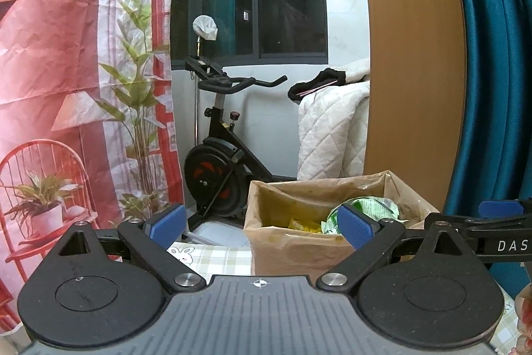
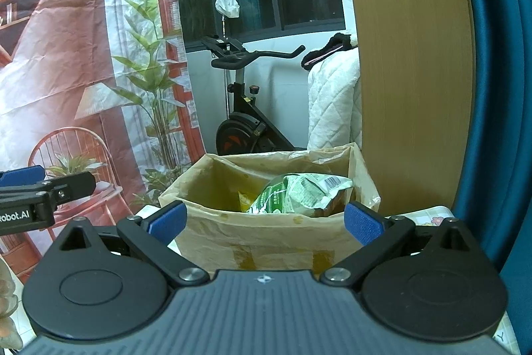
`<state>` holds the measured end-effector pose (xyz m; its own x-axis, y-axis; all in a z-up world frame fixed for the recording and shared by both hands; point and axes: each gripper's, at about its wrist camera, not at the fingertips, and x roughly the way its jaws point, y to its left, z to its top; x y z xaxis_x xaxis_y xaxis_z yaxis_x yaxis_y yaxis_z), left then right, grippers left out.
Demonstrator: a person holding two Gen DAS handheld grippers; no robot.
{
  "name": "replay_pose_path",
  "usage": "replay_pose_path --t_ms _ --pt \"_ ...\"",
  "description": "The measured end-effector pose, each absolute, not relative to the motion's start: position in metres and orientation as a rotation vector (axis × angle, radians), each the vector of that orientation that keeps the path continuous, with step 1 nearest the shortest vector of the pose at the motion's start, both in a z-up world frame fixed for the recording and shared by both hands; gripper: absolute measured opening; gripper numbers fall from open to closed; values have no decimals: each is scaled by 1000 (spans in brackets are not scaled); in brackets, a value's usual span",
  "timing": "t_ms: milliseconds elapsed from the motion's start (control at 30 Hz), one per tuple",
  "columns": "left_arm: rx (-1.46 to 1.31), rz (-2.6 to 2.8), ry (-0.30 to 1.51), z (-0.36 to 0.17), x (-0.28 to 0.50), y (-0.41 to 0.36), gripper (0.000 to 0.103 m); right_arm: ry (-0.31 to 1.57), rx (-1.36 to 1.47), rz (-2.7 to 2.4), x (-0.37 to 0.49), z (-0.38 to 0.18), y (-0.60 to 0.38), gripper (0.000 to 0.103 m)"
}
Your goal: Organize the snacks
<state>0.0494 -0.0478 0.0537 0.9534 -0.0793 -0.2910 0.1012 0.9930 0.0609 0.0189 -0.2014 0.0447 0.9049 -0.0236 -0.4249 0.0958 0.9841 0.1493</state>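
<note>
Cataloguing at this moment: two hand-held grippers were held side by side before an open container of snacks.
Left gripper point(image 1: 262, 227): fingers were spread wide and nothing was gripped; the blue pads point(image 1: 168, 225) were seen well apart.
Right gripper point(image 2: 264, 222): fingers were likewise released and empty, spread to either side of the container's near wall without being seen to touch it.
Container: a brown paper bag point(image 2: 266, 238), standing upright and open-topped on a checked tablecloth point(image 1: 219, 258), was judged stiff enough to stand but easily creased at the rim.
Task item, location: a green and white snack packet point(image 2: 299, 193) was found inside the bag, towards its right side, lying tilted with its crumpled end uppermost.
Second item: a yellow packet point(image 2: 244, 200) was partly seen lower in the bag, to the left of the green one; its type could not be told.
Handling, judged: the green packet was taken to be light, soft, crinkly and somewhat slippery, with contents likely to be crushed under a hard squeeze.
Hold point, judged: the crimped upper edge was considered the best place to be pinched.
Surroundings: an exercise bike point(image 1: 219, 155), a printed backdrop point(image 1: 66, 72) and a teal curtain point(image 1: 492, 55) were noted behind.
</note>
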Motion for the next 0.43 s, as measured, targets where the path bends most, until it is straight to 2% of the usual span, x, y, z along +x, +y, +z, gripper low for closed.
replay_pose_path --t_ms 433 --pt "57 -89 307 51 53 -47 98 446 159 -53 22 43 -201 103"
